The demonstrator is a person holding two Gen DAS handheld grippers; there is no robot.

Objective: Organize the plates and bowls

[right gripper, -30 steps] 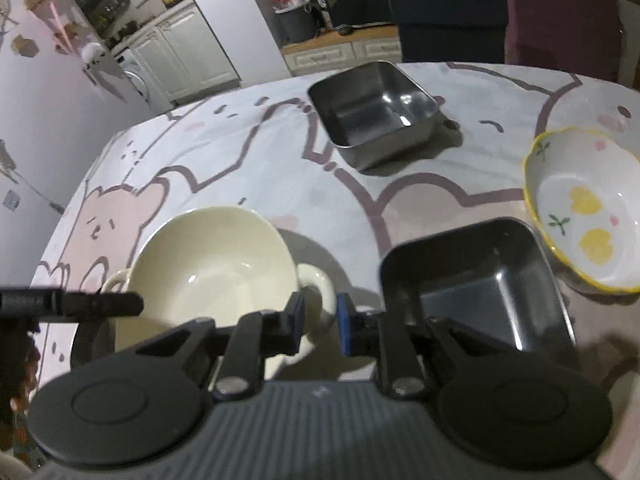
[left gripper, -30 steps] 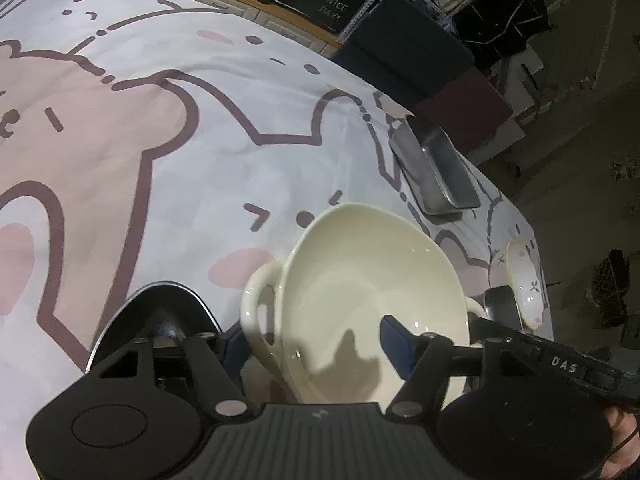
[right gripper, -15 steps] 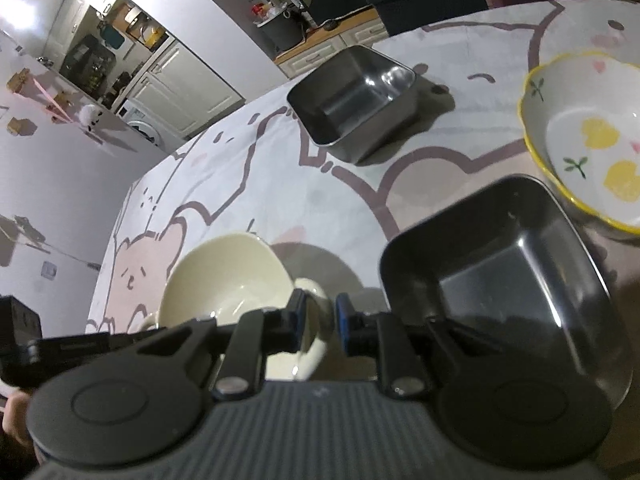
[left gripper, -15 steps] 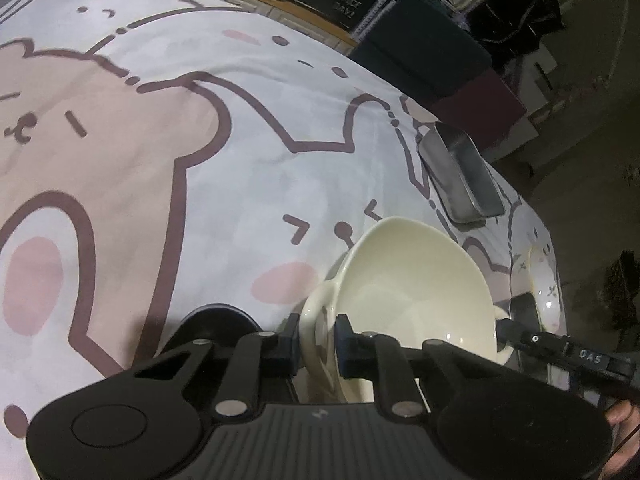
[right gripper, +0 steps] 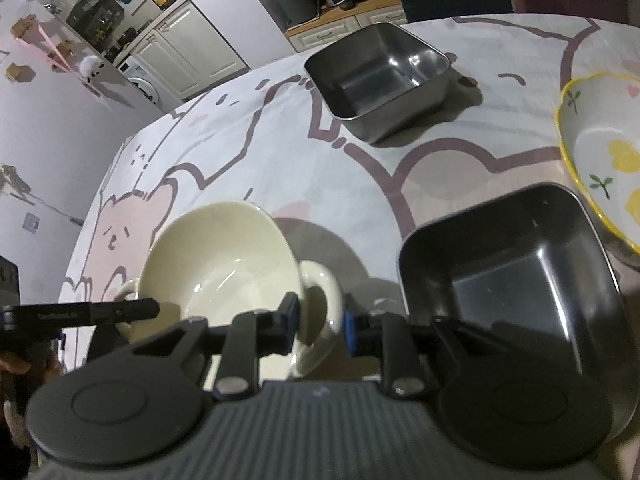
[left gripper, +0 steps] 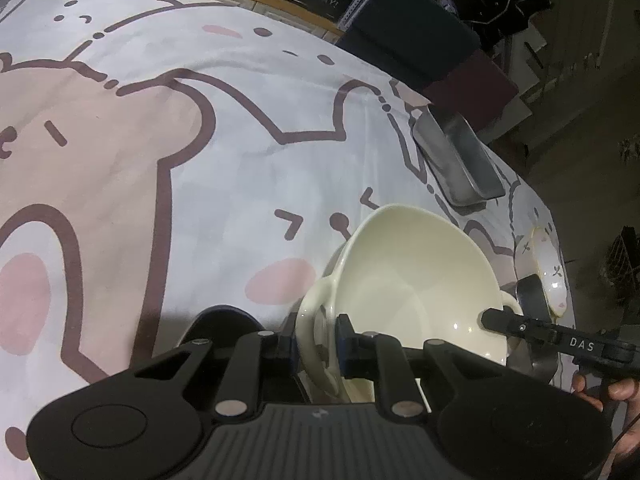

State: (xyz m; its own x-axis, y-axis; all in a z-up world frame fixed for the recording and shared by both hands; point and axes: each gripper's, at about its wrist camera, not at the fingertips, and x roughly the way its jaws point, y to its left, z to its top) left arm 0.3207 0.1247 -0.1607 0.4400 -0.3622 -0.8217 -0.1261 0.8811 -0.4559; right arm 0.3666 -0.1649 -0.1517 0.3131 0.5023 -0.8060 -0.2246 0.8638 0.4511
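Your left gripper (left gripper: pixel 316 346) is clamping the near handle of the cream bowl (left gripper: pixel 416 284), tilting it above the bear-print tablecloth (left gripper: pixel 200 152). Your right gripper (left gripper: pixel 486 320) is reaching the far handle from the right. A steel tray (left gripper: pixel 456 160) and a flowered bowl (left gripper: pixel 546 268) are sitting further along the table.
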